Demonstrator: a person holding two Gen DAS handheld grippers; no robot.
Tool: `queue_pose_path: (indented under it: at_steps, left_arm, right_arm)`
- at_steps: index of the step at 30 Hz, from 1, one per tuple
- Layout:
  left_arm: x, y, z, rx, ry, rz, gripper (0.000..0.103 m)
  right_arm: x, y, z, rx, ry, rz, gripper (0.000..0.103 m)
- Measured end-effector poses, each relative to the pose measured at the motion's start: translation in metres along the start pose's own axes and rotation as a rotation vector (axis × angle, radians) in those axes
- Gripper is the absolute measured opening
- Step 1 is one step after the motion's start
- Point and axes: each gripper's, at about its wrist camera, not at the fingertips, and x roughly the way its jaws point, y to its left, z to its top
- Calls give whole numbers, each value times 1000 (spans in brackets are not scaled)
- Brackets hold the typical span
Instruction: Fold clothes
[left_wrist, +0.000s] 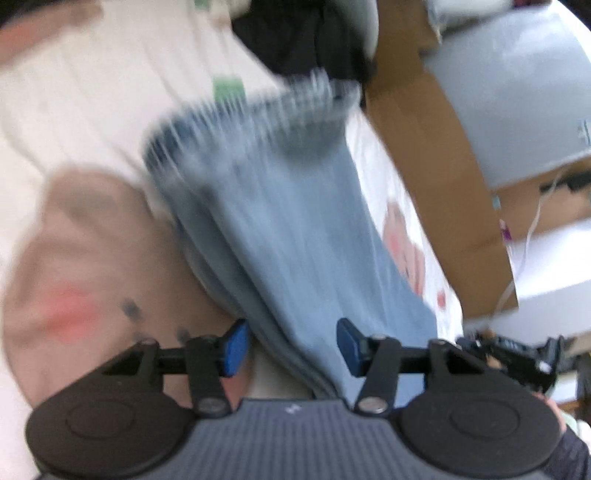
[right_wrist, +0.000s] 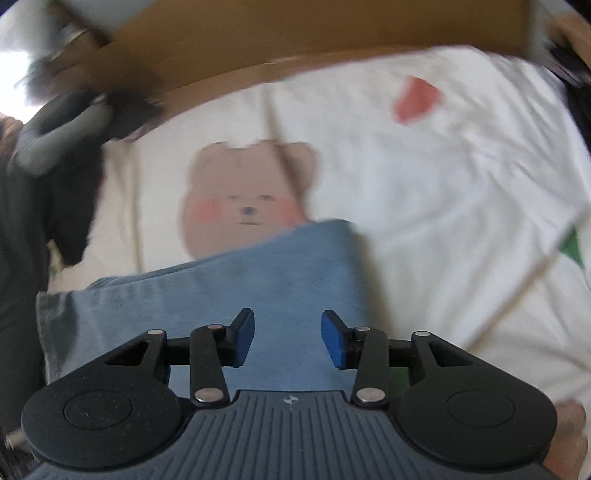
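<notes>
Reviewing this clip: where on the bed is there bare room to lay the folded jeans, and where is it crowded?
Open sheet lies right of the jeans, between the bear print and the green patch. Crowded: dark clothes on the left edge, and the cardboard box along the far side.

Where Things Lie

The jeans (left_wrist: 291, 229) are laid on the bed sheet (right_wrist: 443, 184), stretching away from the left gripper (left_wrist: 291, 349). The right gripper (right_wrist: 287, 339) is held over the jeans. A printed bear (right_wrist: 247, 199) is partly covered by them. A cardboard box (left_wrist: 432, 162) is placed behind the bed
</notes>
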Motion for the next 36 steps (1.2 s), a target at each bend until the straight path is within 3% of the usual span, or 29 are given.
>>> queue_pose_path:
  at_steps: [9,10,14,17,19,22,27,30,36]
  left_arm:
    - [-22,1,24,-29,-164,110,53]
    - [-11,-10,19,-26,-181,112,50]
    - [-33,-7,20,-14,-219,139,32]
    - [-36,-13,19,5,-246,165,27]
    - [-44,-15,18,17,-263,172,27]
    - [-49,-18,17,23,-277,179,27]
    - [-43,-19,19,26,-268,173,27]
    - [-40,-17,19,21,-251,173,27]
    - [-34,-14,20,-5,-259,151,28]
  right_arm:
    - [39,83,13,-212,47,134,48]
    - [43,93,13,-238,50,147,48]
    - [59,134,15,-342,60,202,48]
    - [73,177,11,-442,48,218,52]
    - [81,202,9,-491,34,232,60]
    - [90,232,6,-542,5,261,74]
    - [98,260,2,-627,-42,246,79]
    - [97,271,2,-659,-50,264,88]
    - [100,295,2,-777,16,303,89]
